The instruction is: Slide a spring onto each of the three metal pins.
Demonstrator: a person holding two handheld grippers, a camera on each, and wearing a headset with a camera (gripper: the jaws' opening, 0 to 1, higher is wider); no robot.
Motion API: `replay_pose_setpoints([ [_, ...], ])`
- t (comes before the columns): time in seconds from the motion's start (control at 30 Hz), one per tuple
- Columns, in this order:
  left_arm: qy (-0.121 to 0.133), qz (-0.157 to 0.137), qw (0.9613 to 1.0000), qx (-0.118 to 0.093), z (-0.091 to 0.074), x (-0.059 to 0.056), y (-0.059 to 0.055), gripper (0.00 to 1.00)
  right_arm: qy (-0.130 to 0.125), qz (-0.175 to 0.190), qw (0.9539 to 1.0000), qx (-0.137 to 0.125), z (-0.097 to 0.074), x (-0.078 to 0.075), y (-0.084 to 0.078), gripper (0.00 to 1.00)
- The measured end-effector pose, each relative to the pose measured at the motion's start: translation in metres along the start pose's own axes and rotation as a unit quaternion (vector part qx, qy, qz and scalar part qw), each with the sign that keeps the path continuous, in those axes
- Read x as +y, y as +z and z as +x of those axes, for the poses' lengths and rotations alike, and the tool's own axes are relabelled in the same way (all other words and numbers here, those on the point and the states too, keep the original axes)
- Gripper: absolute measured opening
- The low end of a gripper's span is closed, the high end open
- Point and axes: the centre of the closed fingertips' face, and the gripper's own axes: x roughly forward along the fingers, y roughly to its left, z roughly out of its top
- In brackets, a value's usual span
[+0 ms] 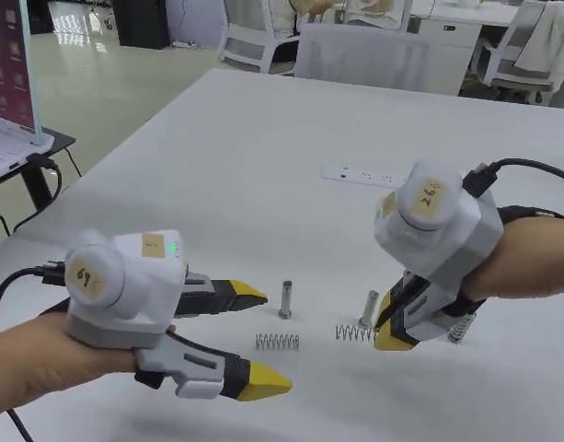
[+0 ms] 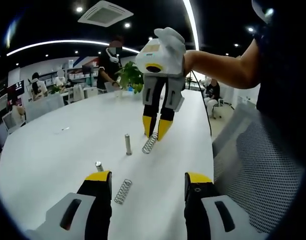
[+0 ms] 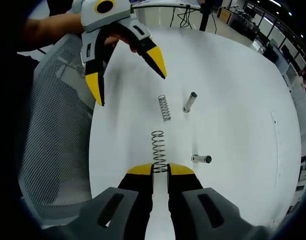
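Right gripper view showed the right gripper (image 3: 160,170), jaws clamped on 1 spring (image 3: 158,145) near a pin (image 3: 201,159), and the left gripper (image 3: 132,87), jaws apart; the spring probably needed tipping upright over that pin.

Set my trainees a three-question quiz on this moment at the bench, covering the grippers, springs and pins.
1. True or false: the left gripper is shut on a spring.
2. What does the right gripper hold? A nothing; B a spring; C a screwdriver.
3. Fill in: in the right gripper view, ___ metal pins stand on the table with no spring on them.

Key: 1 false, its jaws stand open. 2 B. 3 two.
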Motion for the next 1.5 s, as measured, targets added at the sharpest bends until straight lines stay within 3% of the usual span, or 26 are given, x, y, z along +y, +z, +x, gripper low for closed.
replay_pose_setpoints([
  [0.23, -0.014, 0.008, 0.9999, 0.003, 0.001, -0.002, 0.006, 0.46, -0.004, -0.009, 0.9999, -0.003, -0.008, 0.000, 0.009, 0.08],
  [0.57, -0.027, 0.022, 0.9994, -0.007, 0.010, -0.004, 0.023, 0.36, 0.001, -0.019, 0.9998, -0.004, -0.009, 0.005, 0.017, 0.08],
  [1.5, -0.030, 0.034, 0.9989, -0.014, 0.018, -0.009, 0.018, 0.19, 0.012, -0.061, 0.9980, -0.008, -0.008, 0.018, 0.043, 0.08],
])
